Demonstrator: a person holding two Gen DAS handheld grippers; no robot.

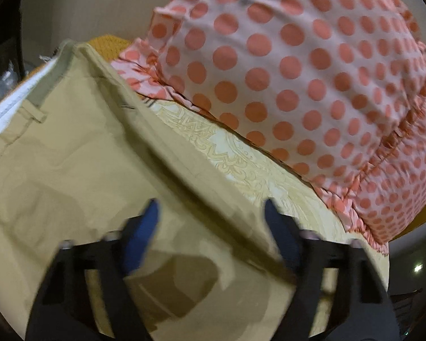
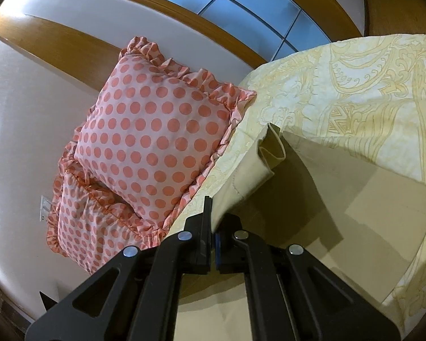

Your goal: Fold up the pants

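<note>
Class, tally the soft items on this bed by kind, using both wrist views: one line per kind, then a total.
Khaki pants: 1
Polka-dot pillows: 2
Patterned yellow bedsheet: 1
Total: 4

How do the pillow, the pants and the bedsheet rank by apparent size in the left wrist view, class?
1. Pillow and pants: each fills much of the frame; too alike to rank, and the pants lie nearer the camera.
2. Bedsheet: only a narrow strip shows.
</note>
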